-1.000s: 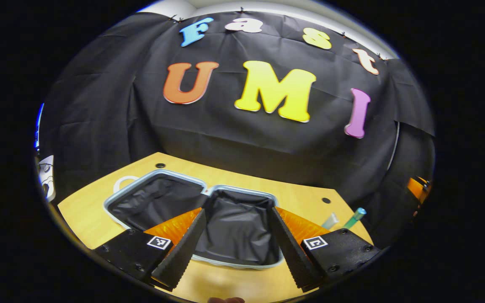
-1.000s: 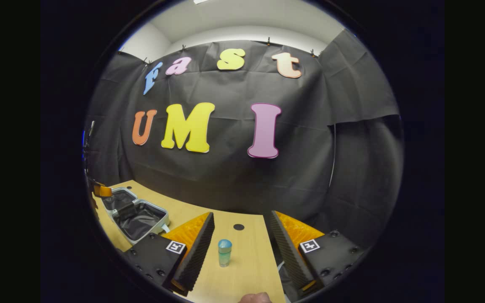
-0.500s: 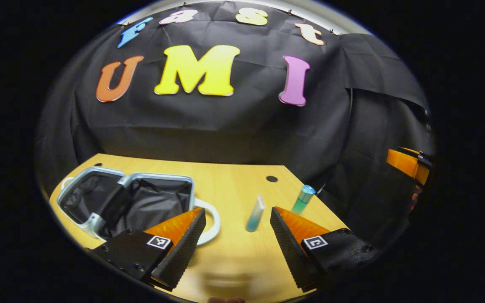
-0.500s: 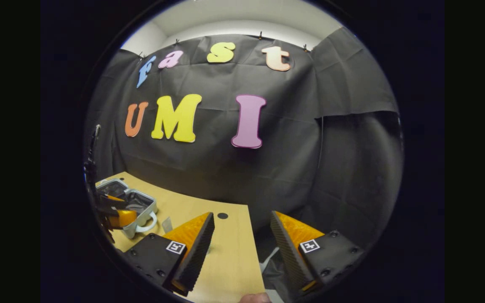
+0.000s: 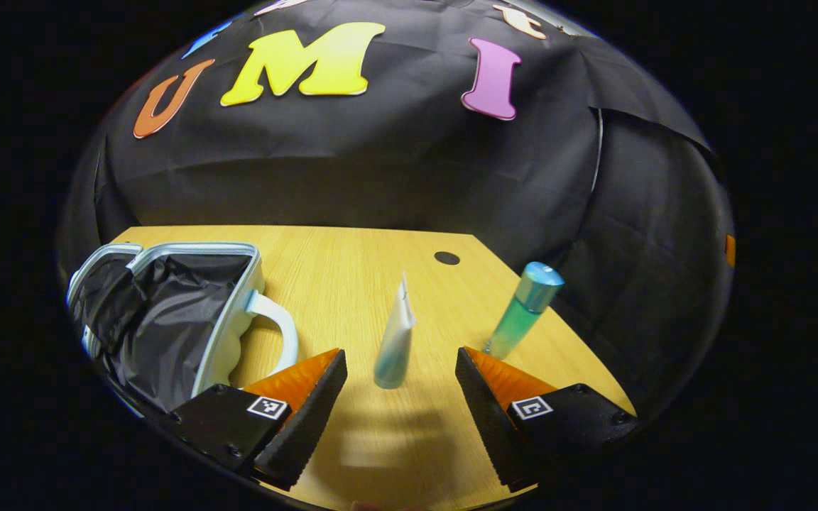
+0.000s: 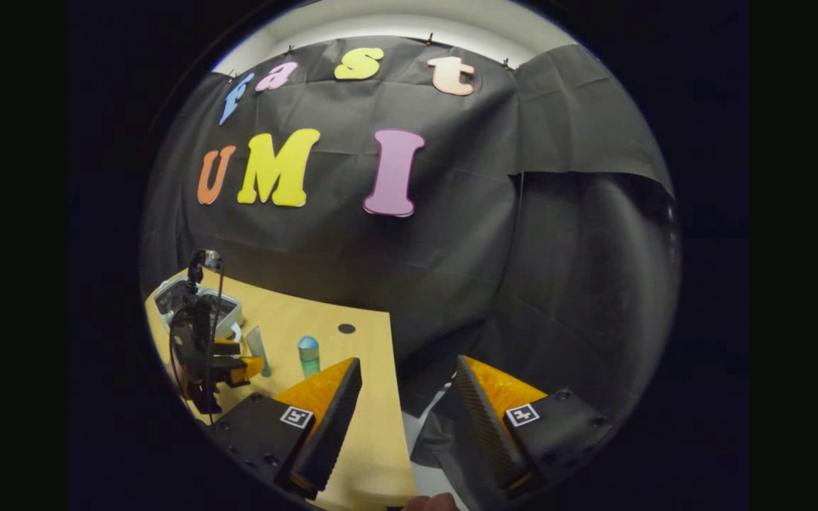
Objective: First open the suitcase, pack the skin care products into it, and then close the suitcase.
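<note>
In the left gripper view the small suitcase [image 5: 167,312] lies open at the left of the wooden table [image 5: 352,270], its black lining showing and a white handle facing me. A pale tube [image 5: 395,341] stands upright just ahead of my open left gripper [image 5: 398,411], between the lines of its fingers and not touched by them. A teal bottle with a blue cap [image 5: 522,309] stands to its right. In the right gripper view my right gripper [image 6: 405,426] is open over the table's right edge, holding nothing. Far left there, the left gripper [image 6: 228,365] sits near the tube [image 6: 258,349], bottle [image 6: 308,356] and suitcase [image 6: 196,305].
The black cloth wall hangs close behind the table. A dark round hole [image 5: 446,257] is in the tabletop behind the tube. The table's right corner edge [image 6: 395,397] runs under my right gripper, with floor and cloth beyond it.
My left gripper has swung right from above the suitcase and come down toward the tube, which now stands larger between its fingers. My right gripper has drifted right, away from the bottle, to the table's edge.
</note>
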